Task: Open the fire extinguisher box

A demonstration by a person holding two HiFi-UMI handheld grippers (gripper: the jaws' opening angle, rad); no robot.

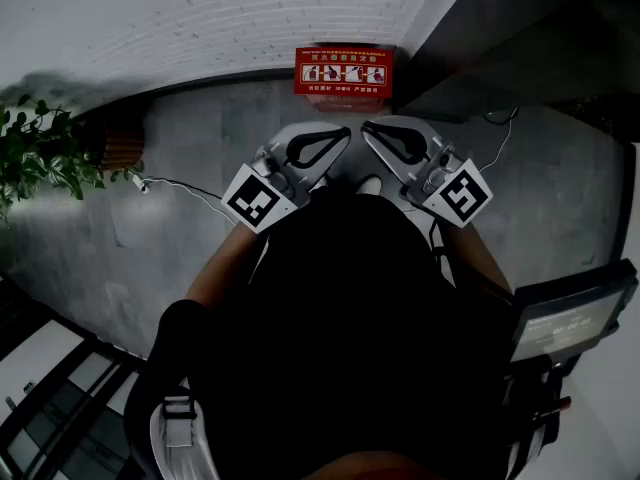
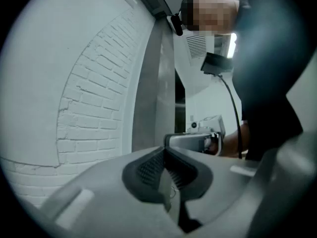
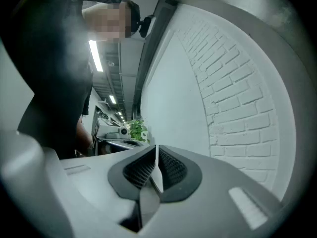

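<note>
White brick wall (image 1: 200, 18) directly behind the fire extinguisher box (image 1: 344, 71). Grey floor (image 1: 180, 228) in front of the box and out to both sides of it. Dark-clad torso (image 1: 340, 328) well in front of the box, filling the lower middle of the head view. Potted plant (image 1: 40, 153) far to the left of the box, near the same wall.

Box itself: red, low, strip of pictograms on the upper face, set at the foot of the wall. Not touched by either gripper.

Left gripper (image 1: 343, 133) just in front of the box, apart from it, tip angled toward it. Jaws clenched together in the left gripper view, nothing between them. Right gripper (image 1: 366, 128) beside it, equally near the box. Jaws likewise pressed tight, empty.

Marker cubes (image 1: 255, 200) farther back from the box, toward the torso. Thin white cable (image 1: 180, 183) on the floor, left of the box.
</note>
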